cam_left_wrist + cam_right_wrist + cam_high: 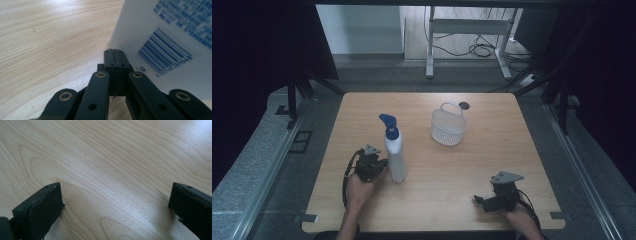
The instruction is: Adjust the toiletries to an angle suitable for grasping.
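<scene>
A white pump bottle (396, 160) with a blue pump head stands upright on the wooden table (492, 155), left of the middle. My left gripper (381, 164) sits just left of it, low on the table. In the left gripper view its jaws (115, 53) are pressed together with nothing between them, their tips at the bottle's (162, 37) barcoded side. Whether they touch it I cannot tell. My right gripper (479, 200) rests near the front right edge, pointing left. In the right gripper view it stands open (116, 195) over bare wood.
A white mesh basket (448, 127) with a handle stands at the back right of the middle. A small dark round spot (464, 105) lies behind it. Beyond the table's far edge are a white frame's legs (430, 55) and cables on the floor.
</scene>
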